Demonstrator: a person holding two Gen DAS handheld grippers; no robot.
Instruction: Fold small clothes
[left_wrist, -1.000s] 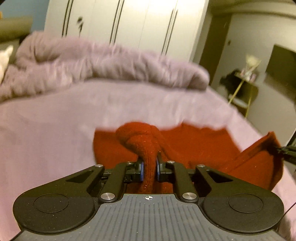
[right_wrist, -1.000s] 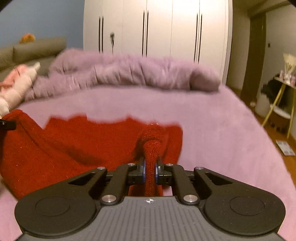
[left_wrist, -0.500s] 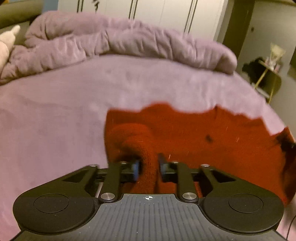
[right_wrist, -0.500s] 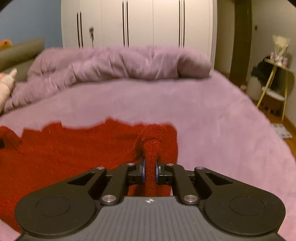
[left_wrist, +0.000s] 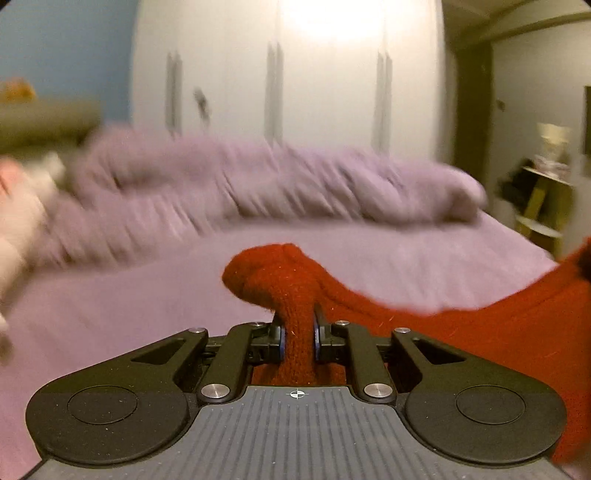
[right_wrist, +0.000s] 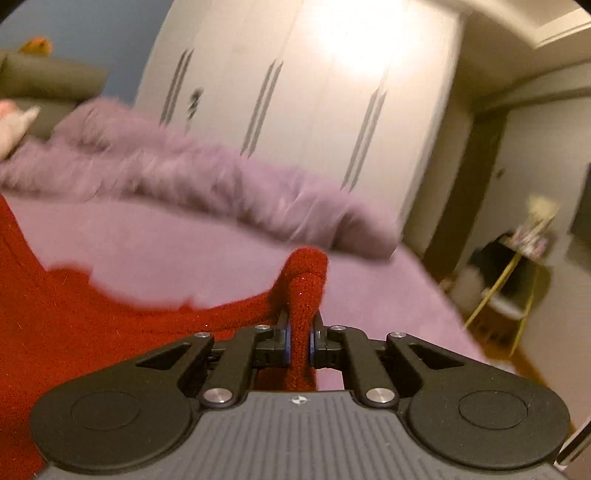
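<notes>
At lower centre of both views, your left gripper (left_wrist: 297, 338) and right gripper (right_wrist: 300, 341) each pinch a bunched fold of the red knit sweater (left_wrist: 480, 325). It sags between them above the purple bed (left_wrist: 110, 295), fuzzy and wrinkled.

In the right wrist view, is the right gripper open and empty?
No, the right gripper is shut on a bunch of the red knit garment.

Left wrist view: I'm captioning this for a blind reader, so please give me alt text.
The left gripper is shut on a bunched fold of a red knit garment, which trails off to the right above a purple bed cover. A rumpled purple blanket and white wardrobe doors lie blurred behind.
</notes>
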